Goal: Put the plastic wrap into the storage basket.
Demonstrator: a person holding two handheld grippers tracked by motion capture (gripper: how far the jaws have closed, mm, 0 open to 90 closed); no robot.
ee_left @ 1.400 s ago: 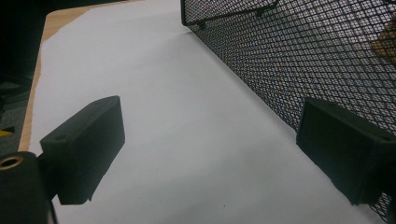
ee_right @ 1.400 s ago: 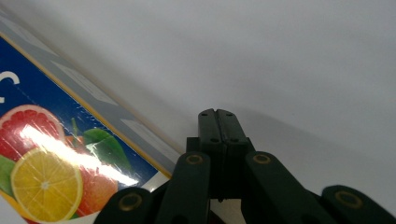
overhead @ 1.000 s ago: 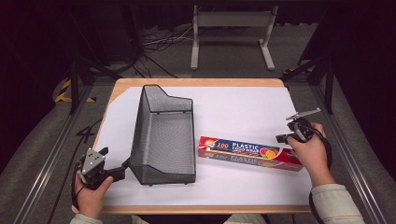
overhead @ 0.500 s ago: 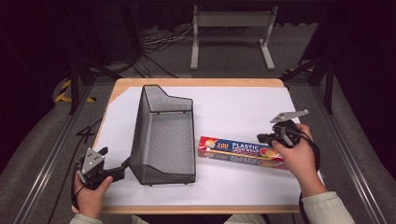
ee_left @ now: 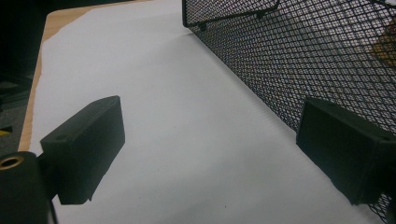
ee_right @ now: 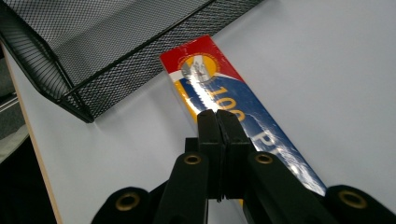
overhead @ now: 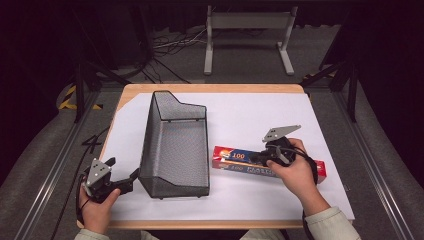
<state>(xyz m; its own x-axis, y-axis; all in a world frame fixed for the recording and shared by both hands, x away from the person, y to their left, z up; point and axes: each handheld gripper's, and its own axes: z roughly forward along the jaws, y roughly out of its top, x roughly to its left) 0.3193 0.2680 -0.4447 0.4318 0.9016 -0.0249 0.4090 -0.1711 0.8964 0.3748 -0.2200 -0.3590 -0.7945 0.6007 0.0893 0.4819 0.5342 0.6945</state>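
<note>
right hand-held gripper [ee_right: 217,116] clenched, over glossy cardboard wrap box [ee_right: 224,105] | left hand-held gripper [ee_left: 210,149] released | mesh basket [overhead: 175,145]

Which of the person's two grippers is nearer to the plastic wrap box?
Right. The right gripper is over the plastic wrap box, jaws shut. The left gripper is beyond the wire mesh basket, at its near left corner, jaws open.

The plastic wrap box [overhead: 235,161] was a long, narrow carton printed in red, blue and yellow with a "100" near one end, and it lay flat on the white table cover, closed. It stretched lengthwise across the table's right half, its red end pointing toward the black wire-mesh basket [overhead: 175,145] and stopping just short of the basket's side wall. In the right gripper view the box [ee_right: 219,93] ran diagonally, glossy with glare.
</note>
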